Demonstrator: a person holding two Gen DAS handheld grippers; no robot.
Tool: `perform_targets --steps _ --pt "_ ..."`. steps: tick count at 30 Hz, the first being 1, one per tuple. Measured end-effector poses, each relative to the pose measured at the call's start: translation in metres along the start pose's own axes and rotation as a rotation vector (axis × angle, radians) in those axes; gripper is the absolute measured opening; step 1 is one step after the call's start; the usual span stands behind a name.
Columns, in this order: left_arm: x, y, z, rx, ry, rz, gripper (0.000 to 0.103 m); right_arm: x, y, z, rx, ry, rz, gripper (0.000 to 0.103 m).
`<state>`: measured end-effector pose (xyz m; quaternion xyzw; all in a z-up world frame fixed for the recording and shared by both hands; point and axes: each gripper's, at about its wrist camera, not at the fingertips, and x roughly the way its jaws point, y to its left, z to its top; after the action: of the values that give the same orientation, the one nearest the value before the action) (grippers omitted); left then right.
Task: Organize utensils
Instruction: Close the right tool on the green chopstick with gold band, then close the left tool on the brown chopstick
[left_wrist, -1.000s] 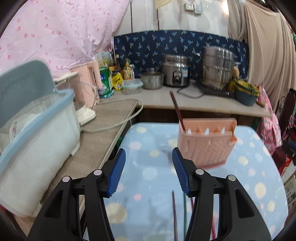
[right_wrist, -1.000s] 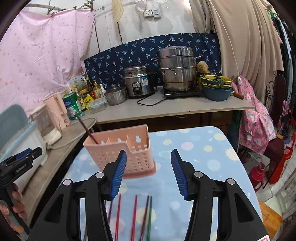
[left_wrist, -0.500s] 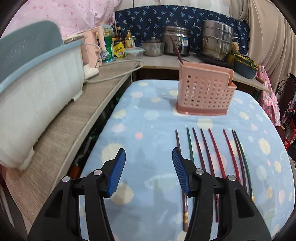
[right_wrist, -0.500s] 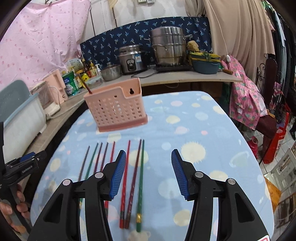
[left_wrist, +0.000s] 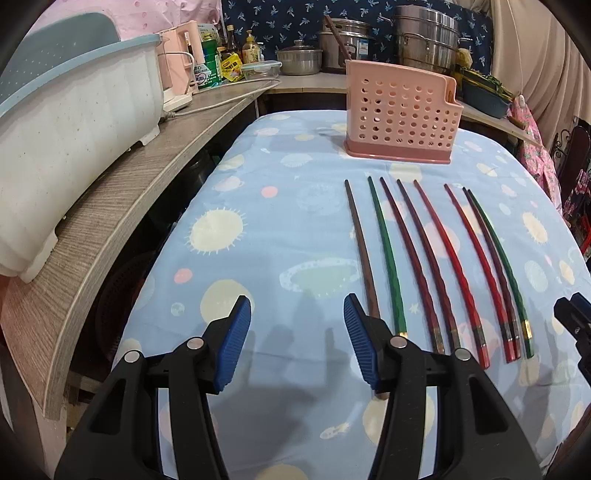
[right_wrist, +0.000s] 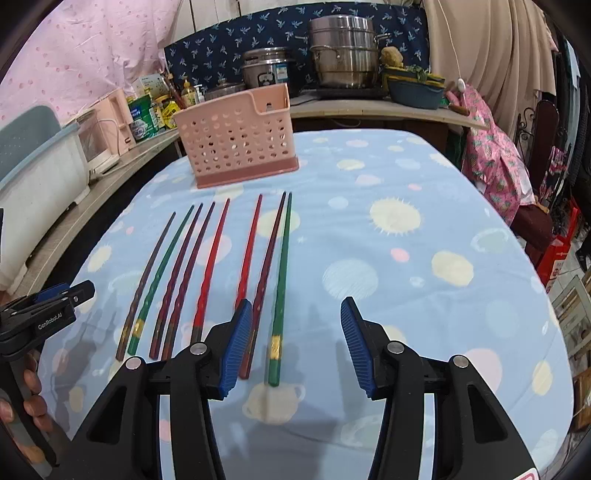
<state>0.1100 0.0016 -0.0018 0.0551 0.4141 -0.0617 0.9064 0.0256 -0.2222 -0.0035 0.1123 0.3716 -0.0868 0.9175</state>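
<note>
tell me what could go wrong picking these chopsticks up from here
1. The chopsticks lie close together, so the right gripper, whose jaws are closing with only the green chopstick between them, might catch its neighbour too.
2. The pink holder looks light; pushing sticks in could tip it.
3. The left gripper stands beside the row, over bare tablecloth.

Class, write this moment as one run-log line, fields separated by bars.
stage: approach | left gripper: open, empty | right gripper: closing, green chopstick between jaws, untouched | pink holder: upright behind row
</note>
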Motion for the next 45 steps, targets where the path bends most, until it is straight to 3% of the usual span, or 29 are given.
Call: perform_targets --steps 11,20,29,45 --pt "0.001 -0.008 -0.019 0.000 0.030 -0.032 0.050 0.013 0.008 -0.016 -0.019 0.051 0.015 0.025" --pt "0.004 -0.011 -0.026 -0.001 0.056 -0.046 0.050 0.025 0.009 -0.023 -0.023 0.085 0.021 0.013" --pt "0.007 -0.013 -0.027 -0.007 0.069 -0.067 0.050 0.027 0.008 -0.026 -0.024 0.086 0.014 0.007" --pt "0.006 -0.023 -0.034 0.005 0.087 -0.096 0.050 0.024 0.001 -0.029 -0.005 0.076 0.008 0.007"
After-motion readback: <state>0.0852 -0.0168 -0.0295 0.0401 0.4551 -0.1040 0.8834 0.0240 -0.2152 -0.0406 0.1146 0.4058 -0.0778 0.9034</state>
